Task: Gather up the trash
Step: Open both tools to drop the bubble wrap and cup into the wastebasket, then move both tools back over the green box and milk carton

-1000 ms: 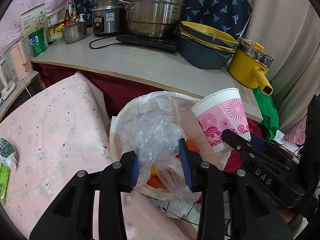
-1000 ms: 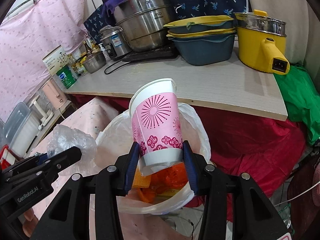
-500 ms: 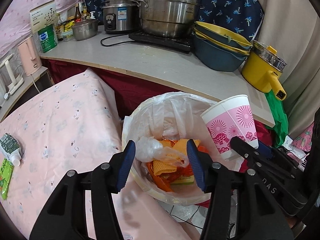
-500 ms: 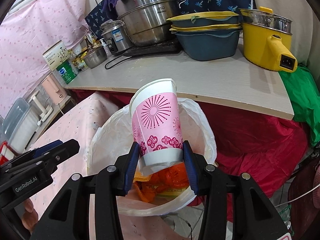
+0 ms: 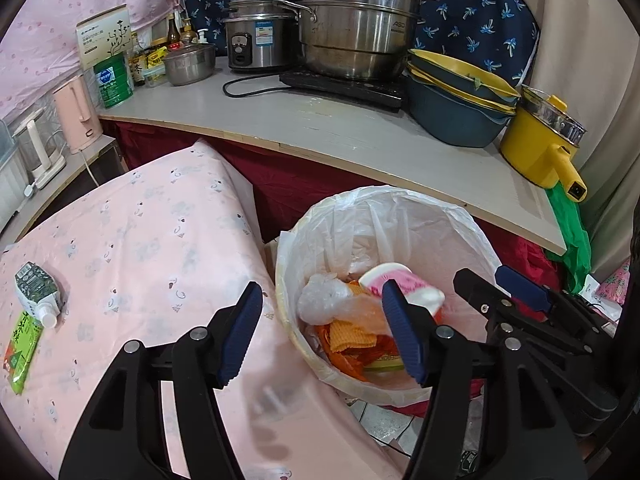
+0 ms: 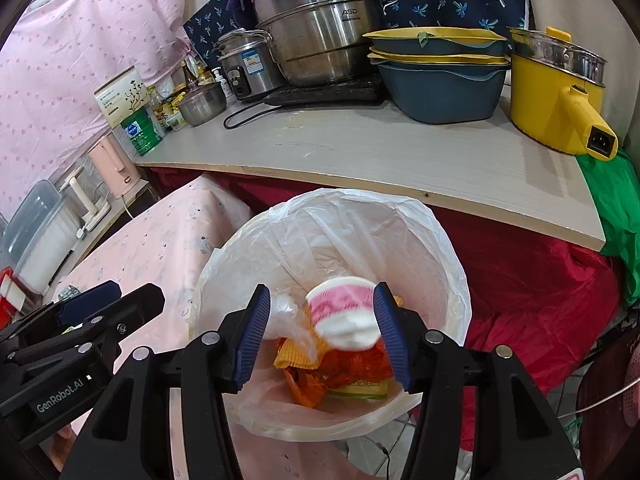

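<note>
A trash bin lined with a white plastic bag (image 5: 448,216) (image 6: 452,256) stands below the counter. The pink-and-white paper cup (image 6: 344,316) (image 5: 404,284) is blurred, inside the bin above orange scraps. The crumpled clear plastic (image 5: 324,300) (image 6: 286,312) lies in the bin beside it. My left gripper (image 5: 322,334) is open and empty at the bin's near left rim. My right gripper (image 6: 322,334) is open and empty over the bin's near side. A green-and-white carton (image 5: 34,288) and a green packet (image 5: 20,344) lie on the pink tablecloth.
A grey counter (image 5: 360,132) behind the bin holds steel pots (image 5: 356,24), stacked blue-and-yellow basins (image 5: 456,108) and a yellow electric pot (image 5: 540,148). The pink-clothed table (image 5: 140,248) is left of the bin. Red cloth (image 6: 532,292) and a green bag (image 6: 616,220) sit to the right.
My left gripper opened and dropped the clear plastic into the bin. My right gripper then opened and the pink cup fell into the bin.
</note>
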A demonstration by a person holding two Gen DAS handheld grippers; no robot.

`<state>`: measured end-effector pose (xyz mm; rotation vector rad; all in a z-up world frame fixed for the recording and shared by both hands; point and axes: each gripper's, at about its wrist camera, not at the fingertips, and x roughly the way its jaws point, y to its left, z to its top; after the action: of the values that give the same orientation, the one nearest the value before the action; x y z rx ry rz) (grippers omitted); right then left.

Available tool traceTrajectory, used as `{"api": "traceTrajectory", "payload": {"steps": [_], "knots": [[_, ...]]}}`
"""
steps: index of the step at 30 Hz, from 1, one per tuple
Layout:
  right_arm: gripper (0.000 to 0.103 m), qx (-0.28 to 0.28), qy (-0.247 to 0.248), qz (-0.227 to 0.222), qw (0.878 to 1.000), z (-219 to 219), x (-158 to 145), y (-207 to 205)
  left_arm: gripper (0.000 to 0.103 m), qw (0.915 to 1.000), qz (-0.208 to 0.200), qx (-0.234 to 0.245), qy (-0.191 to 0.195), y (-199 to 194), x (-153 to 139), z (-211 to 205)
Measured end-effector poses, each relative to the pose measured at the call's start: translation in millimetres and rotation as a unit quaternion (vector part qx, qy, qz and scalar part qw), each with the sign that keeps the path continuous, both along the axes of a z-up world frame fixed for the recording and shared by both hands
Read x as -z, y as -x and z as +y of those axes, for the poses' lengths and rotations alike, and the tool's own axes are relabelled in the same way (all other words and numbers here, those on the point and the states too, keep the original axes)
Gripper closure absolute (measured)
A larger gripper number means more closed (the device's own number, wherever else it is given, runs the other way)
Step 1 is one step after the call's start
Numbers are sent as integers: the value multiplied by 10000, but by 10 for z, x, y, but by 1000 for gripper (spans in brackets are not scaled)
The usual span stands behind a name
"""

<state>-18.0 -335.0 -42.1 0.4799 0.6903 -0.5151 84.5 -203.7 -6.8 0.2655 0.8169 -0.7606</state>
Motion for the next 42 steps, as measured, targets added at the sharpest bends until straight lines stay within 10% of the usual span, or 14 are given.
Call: {"api": "traceTrajectory", "payload": {"steps": [42], "knots": [[51, -1838, 508, 144, 9815, 1931, -282, -1130, 36, 9831, -220, -1815, 21, -677, 3, 2339]]}}
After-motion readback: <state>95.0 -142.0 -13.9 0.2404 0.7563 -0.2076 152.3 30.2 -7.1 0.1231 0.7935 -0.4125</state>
